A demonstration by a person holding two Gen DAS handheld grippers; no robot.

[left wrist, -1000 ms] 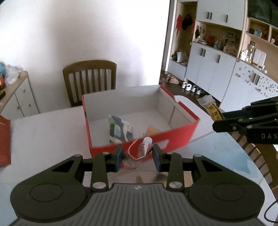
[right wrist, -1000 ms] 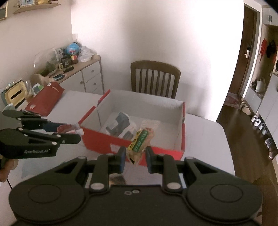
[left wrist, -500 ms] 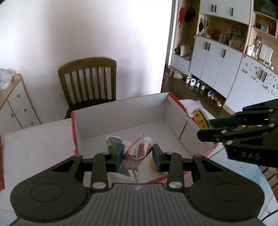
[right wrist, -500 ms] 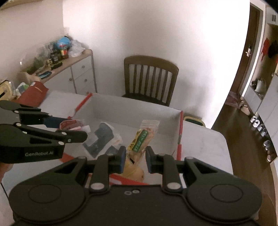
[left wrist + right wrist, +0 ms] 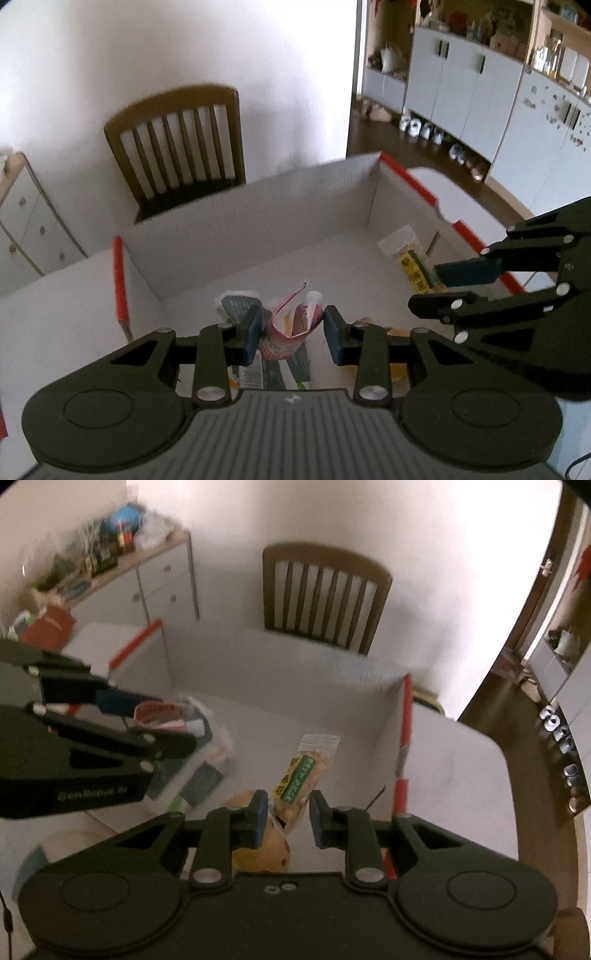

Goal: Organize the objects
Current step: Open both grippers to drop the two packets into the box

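A white table [image 5: 454, 760] carried a red-edged cardboard box [image 5: 258, 221] with white inner walls, which stood directly on its top. A dark red packet [image 5: 48, 626] lay on the table to the left of the box, near the far left corner. Nearer than the box, on its left, a pale blue patch [image 5: 31, 864] lay on the tabletop, too blurred to identify.

— What do you count from your end?
— I count two grippers, the left gripper [image 5: 293, 328] and the right gripper [image 5: 284, 814]. One red box [image 5: 258, 229]. Four packets: a pink sachet [image 5: 291, 325], a yellow-green snack packet [image 5: 301, 775], a grey-green pouch [image 5: 236, 304], and a tan packet [image 5: 262, 849] at six o'clock.
— Furniture?
— One chair [image 5: 177, 144] at twelve, one sideboard [image 5: 155, 579].
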